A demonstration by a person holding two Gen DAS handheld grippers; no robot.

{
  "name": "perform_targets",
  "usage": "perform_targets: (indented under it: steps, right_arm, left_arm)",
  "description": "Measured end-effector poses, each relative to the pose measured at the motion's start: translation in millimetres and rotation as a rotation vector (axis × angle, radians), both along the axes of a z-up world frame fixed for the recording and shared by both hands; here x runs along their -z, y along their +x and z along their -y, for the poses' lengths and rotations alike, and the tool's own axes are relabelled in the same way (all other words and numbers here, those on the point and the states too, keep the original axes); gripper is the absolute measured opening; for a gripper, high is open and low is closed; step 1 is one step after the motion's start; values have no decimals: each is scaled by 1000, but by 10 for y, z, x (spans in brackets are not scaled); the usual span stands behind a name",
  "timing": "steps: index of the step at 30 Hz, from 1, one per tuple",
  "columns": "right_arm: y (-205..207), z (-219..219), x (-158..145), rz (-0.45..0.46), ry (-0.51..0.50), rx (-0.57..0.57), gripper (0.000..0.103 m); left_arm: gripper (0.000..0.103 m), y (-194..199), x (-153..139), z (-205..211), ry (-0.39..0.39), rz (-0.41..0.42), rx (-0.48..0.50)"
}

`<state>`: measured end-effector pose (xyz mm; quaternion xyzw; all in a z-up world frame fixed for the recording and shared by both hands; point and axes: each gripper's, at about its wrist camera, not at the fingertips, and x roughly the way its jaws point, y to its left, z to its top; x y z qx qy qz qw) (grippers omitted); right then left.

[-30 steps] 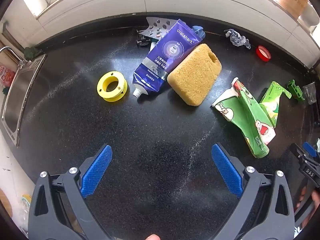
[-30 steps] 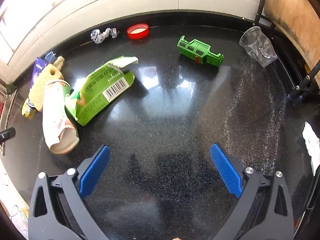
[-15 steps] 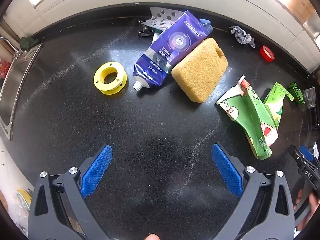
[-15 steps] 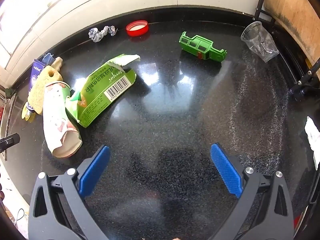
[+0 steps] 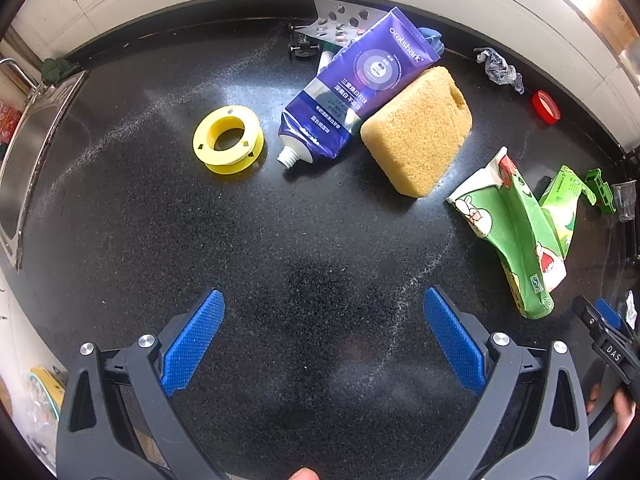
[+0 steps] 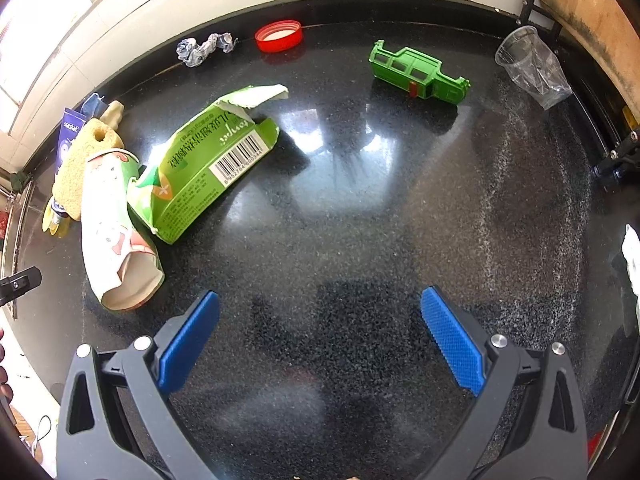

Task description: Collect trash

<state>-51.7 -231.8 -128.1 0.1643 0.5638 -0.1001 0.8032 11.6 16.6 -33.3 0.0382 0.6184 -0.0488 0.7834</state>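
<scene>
Trash lies on a black counter (image 5: 160, 240). In the left wrist view: a yellow tape spool (image 5: 228, 145), a purple toothpaste tube (image 5: 356, 92), a tan sponge (image 5: 418, 130), a crushed green carton (image 5: 516, 236), a blister pack (image 5: 340, 20). My left gripper (image 5: 324, 336) is open and empty, well short of them. In the right wrist view: a torn green box (image 6: 208, 164), the crushed carton (image 6: 116, 236), a red cap (image 6: 279, 35), crumpled foil (image 6: 204, 48), a clear plastic cup (image 6: 532, 66). My right gripper (image 6: 320, 334) is open and empty over bare counter.
A steel sink (image 5: 24, 152) sits at the far left. A green toy car body (image 6: 418, 74) lies near the back wall. A white tiled wall (image 6: 240, 4) borders the counter. A black stand (image 6: 618, 156) is at the right edge.
Both grippers have drifted slightly; in the left view the trash has shifted down and right, in the right view it has shifted down a little. Nothing was grasped.
</scene>
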Motion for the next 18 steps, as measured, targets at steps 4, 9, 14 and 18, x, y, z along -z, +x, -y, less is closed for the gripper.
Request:
perform_targets:
  steps: [4,9,14,18]
  right_arm:
    - [-83,36,25,-4,7,7,97]
    - [-196,83,12,-5,13,29,97]
    - [-268,113,-7,-7,24,41,98]
    - [-233,97,-20,-12,32,36,97]
  left_arm:
    - [97,-26,8,19,3,-6,6]
    - [97,-81,3,52,6,-9,11]
    - [97,-154,19,23,9,-15,11]
    - [97,-220,41,-40,14,-22,-3]
